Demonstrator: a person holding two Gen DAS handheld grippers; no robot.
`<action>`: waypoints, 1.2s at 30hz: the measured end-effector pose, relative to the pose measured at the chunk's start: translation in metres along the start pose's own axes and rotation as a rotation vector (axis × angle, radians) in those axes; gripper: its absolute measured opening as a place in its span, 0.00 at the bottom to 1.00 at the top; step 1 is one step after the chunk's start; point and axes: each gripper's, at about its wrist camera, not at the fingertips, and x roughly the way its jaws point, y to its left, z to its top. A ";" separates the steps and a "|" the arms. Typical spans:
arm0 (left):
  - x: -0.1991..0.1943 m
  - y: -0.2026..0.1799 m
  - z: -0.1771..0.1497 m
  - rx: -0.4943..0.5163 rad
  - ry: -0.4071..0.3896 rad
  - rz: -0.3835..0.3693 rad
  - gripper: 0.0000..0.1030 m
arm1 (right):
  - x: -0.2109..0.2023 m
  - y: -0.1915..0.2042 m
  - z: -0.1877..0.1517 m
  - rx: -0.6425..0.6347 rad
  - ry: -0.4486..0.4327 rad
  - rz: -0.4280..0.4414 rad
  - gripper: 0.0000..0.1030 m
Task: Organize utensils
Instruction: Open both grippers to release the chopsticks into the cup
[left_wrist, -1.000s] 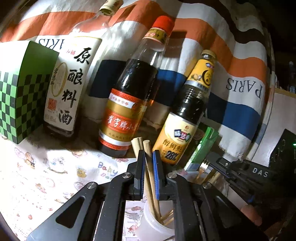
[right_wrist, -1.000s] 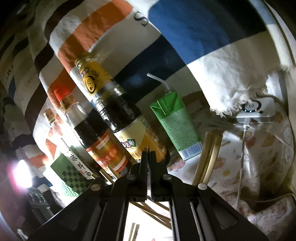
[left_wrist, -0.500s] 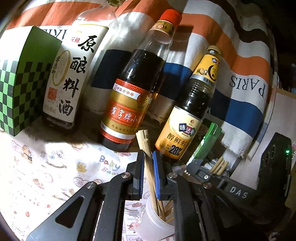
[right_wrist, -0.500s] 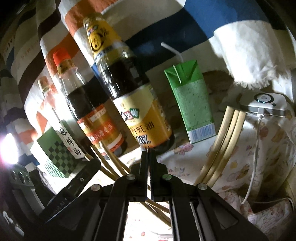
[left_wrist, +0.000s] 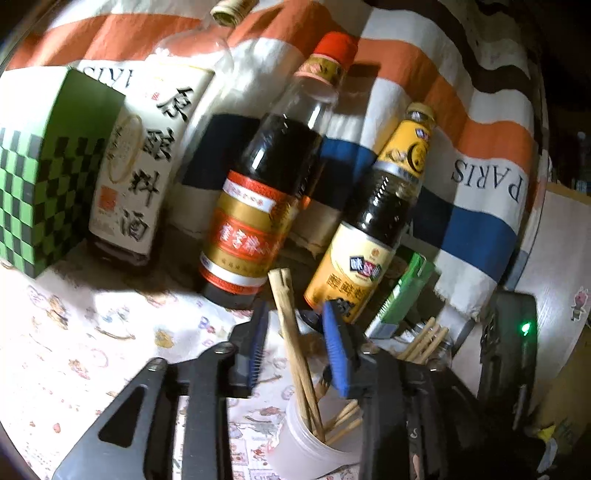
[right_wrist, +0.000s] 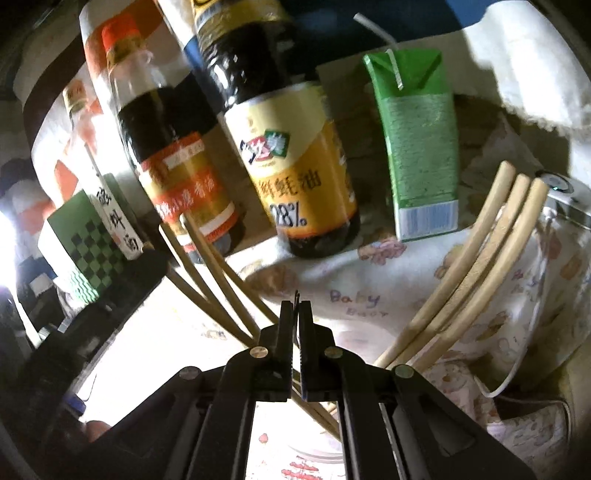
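My left gripper (left_wrist: 294, 308) is opening, its blue pads standing apart on either side of a pair of wooden chopsticks (left_wrist: 291, 332) without touching them. The pair stands tilted in a white cup (left_wrist: 306, 446) with several more sticks. In the right wrist view my right gripper (right_wrist: 296, 306) is shut with nothing in it, hovering over the patterned tablecloth (right_wrist: 354, 280). The brown chopsticks (right_wrist: 207, 273) fan out to its left. Three pale chopsticks (right_wrist: 472, 269) lean in a glass jar (right_wrist: 554, 295) to its right.
Behind stand a green checkered box (left_wrist: 40, 177), a white-label bottle (left_wrist: 140, 177), a red-capped dark bottle (left_wrist: 258, 206), a yellow-label sauce bottle (left_wrist: 365, 236) and a green carton (right_wrist: 421, 147). A striped cloth (left_wrist: 480, 140) hangs at the back. A white cable (right_wrist: 524, 362) lies right.
The left jaws, shut on the chopstick pair before, have parted and let it go into the cup. The right gripper has come lower and nearer the bottles, staying shut.
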 end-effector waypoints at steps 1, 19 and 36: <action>-0.003 0.001 0.002 0.000 -0.014 0.010 0.39 | 0.002 0.001 -0.001 0.000 0.008 0.001 0.02; -0.039 0.003 0.030 0.056 -0.182 0.164 0.54 | -0.020 -0.018 0.009 0.063 -0.066 0.015 0.03; -0.104 0.010 0.060 0.314 -0.233 0.256 1.00 | -0.095 0.022 0.026 0.013 -0.260 0.020 0.22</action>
